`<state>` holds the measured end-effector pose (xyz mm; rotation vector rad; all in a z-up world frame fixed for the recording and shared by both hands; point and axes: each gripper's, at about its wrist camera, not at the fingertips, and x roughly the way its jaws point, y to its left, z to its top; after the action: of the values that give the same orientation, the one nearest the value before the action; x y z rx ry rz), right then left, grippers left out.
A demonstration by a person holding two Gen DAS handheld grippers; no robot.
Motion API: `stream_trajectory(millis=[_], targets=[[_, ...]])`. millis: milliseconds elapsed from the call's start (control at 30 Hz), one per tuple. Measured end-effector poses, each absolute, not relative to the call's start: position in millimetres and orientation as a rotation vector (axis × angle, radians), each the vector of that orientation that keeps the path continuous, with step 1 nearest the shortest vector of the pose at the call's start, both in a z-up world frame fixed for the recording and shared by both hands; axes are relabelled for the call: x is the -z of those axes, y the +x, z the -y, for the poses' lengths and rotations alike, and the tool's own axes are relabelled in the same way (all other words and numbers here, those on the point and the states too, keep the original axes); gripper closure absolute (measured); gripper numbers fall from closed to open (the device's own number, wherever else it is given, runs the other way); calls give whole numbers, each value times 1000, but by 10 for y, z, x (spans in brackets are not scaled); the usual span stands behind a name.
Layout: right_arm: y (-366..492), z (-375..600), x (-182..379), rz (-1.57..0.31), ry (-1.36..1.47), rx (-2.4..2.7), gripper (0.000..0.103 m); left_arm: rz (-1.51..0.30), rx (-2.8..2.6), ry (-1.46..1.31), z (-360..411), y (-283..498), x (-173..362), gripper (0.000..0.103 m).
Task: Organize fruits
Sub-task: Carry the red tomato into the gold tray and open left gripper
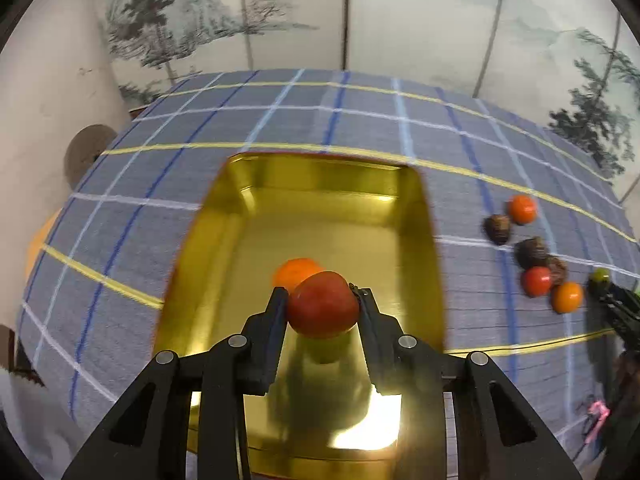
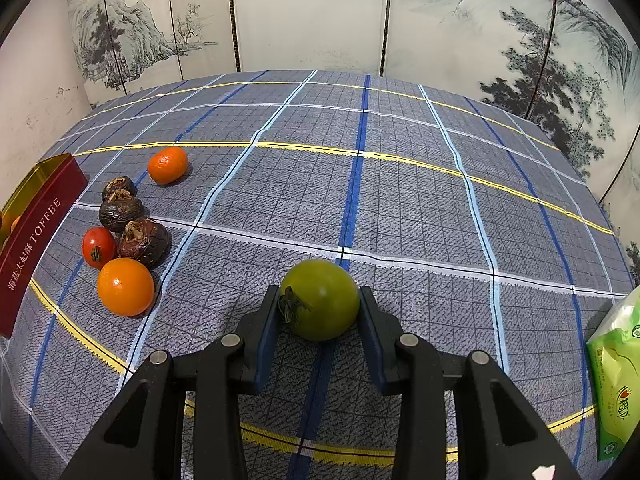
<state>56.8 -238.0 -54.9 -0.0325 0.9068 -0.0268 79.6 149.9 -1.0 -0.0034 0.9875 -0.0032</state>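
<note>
My left gripper is shut on a red tomato and hangs over the gold inside of an open tin box. An orange fruit lies in the box just beyond the tomato. My right gripper is shut on a green tomato above the checked cloth. To its left lies a cluster: two orange fruits, a small red tomato and three dark wrinkled fruits. The same cluster shows right of the box in the left wrist view.
The box's red side reads TOFFEE and stands at the left edge of the right wrist view. A green packet lies at the table's right edge. A painted folding screen closes off the back. The right gripper shows at the far right.
</note>
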Motion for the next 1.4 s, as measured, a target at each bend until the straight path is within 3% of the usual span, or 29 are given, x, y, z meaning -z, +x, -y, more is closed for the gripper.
stream_trajectory(millis=[700,1400], targets=[[567,2381,550,-907,-33,27,68,-1088,-58,-50,-2013,865,380,67],[566,2376,548,-907,-35,28,68,-1090,-62,-41,-2068,938,394,66]])
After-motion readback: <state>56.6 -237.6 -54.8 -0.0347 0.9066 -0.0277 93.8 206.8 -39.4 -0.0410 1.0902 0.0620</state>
